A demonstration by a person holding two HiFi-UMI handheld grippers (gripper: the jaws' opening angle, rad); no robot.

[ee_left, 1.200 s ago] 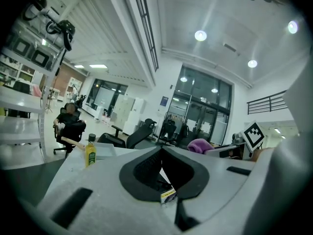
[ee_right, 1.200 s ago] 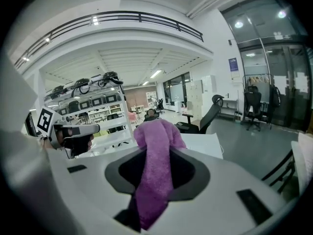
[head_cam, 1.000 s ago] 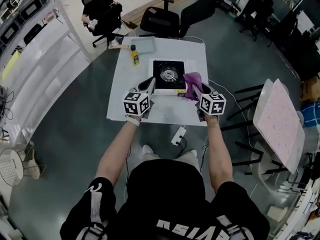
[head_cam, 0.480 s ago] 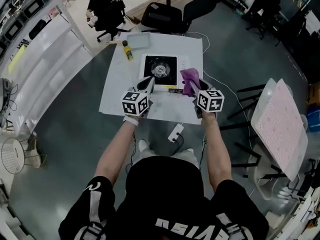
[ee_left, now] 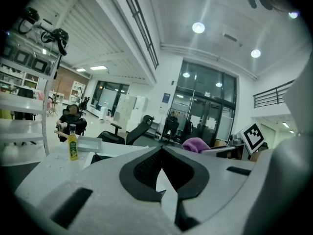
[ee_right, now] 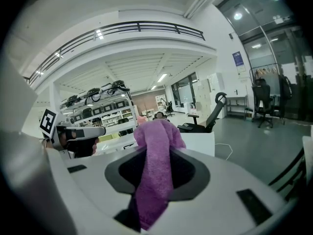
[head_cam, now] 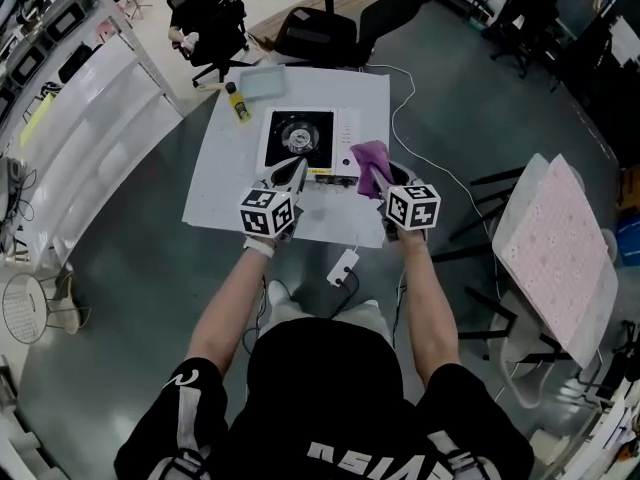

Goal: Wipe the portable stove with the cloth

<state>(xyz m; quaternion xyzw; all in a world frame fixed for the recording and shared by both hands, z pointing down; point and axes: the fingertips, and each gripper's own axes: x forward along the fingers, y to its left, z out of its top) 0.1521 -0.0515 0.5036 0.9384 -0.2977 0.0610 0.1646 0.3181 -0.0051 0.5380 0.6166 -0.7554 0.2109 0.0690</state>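
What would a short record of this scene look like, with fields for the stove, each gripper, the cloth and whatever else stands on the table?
Stove: on the white table
Left gripper: jaws together, empty, at the stove's near edge
Right gripper: shut on the cloth
Cloth: purple, bunched past the jaws, by the stove's right near corner
Also on table: yellow bottle, tray, both at the far side
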